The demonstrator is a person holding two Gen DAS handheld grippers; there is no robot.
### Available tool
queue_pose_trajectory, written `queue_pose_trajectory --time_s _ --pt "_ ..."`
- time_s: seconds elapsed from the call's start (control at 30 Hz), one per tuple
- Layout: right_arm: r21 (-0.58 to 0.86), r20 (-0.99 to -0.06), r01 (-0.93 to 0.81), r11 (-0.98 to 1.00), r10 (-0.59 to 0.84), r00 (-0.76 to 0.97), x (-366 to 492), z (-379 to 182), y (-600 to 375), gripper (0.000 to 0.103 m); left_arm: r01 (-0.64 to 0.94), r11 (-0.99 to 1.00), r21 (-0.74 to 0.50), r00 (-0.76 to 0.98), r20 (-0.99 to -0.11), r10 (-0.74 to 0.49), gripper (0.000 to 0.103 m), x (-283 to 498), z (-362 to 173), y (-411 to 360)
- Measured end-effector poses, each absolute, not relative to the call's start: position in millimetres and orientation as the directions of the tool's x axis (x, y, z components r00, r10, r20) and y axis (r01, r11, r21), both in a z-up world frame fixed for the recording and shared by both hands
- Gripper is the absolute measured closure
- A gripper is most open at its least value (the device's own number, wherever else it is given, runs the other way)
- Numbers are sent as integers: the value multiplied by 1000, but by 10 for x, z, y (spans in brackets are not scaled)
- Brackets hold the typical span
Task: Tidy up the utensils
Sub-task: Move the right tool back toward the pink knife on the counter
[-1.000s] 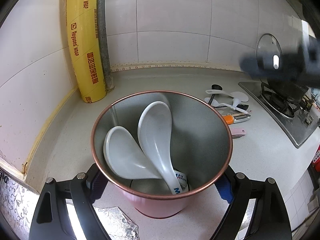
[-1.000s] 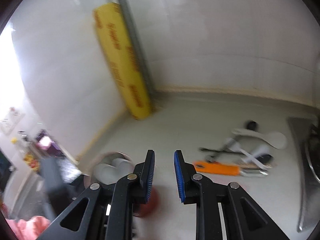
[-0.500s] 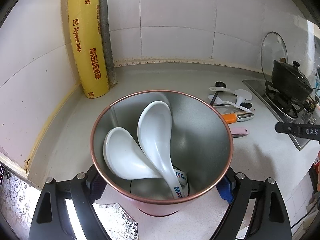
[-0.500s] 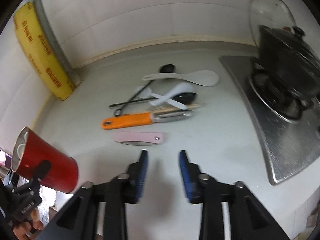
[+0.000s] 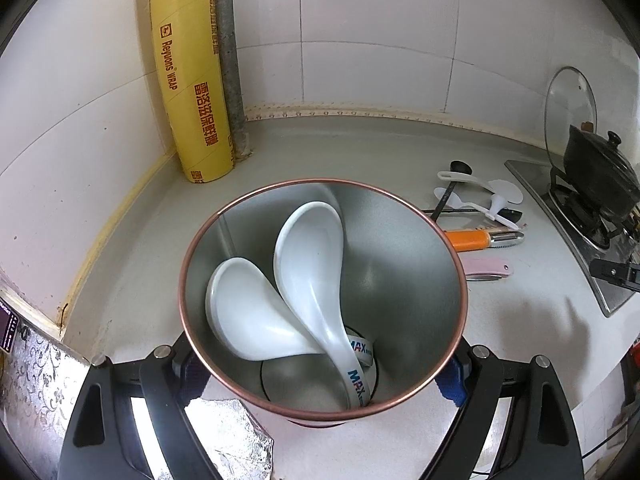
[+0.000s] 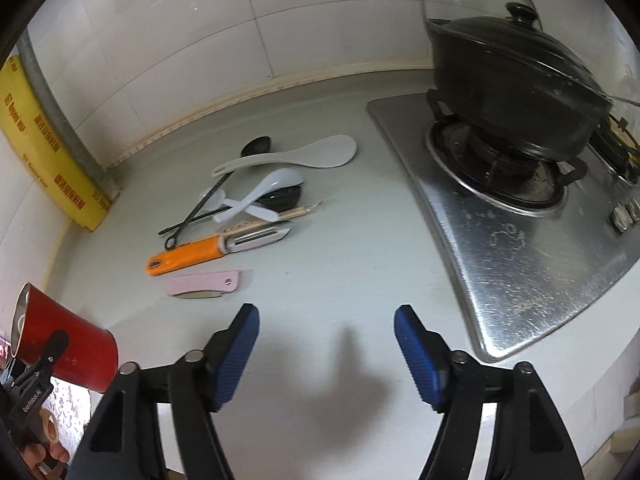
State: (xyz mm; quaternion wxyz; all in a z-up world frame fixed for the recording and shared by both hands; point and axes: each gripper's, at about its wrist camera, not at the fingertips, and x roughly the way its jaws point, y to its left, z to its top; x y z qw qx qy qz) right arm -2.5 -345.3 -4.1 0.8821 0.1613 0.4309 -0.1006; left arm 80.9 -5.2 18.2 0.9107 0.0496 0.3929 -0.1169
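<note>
right wrist view: right gripper empty, jaws opening, above bare tabletop near pink folding knife.
step: fetching next utensil.
next: drop onto knife or orange peeler, w/ pads astride handle.
cup: red outside, steel inside, tilted, 2 white spoons in; left gripper clamped on it.

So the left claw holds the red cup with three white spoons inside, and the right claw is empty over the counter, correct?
Not quite: the red cup in the left claw holds two white spoons, not three, as the left wrist view shows. The right claw, jaws opening, is indeed empty over the counter.
</note>
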Motion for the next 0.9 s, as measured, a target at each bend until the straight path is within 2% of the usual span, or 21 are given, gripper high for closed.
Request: queue_pose_trajectory --time_s 0.1,0.3,0.53,0.9 --pt "198 -788 330 923 -50 613 -39 -37 -3505 14 248 969 1 659 -733 -168 13 848 184 -65" --pt "215 -755 340 916 -65 653 1 6 -3520 0 272 962 4 652 -737 -181 13 885 186 -53" --pt "242 -739 312 919 -34 673 193 -129 -3264 0 306 952 4 648 -734 -205 13 889 188 18" --pt "149 -785 198 969 -6 620 529 -249 -2783 0 297 955 -5 673 -709 -213 13 843 173 76"
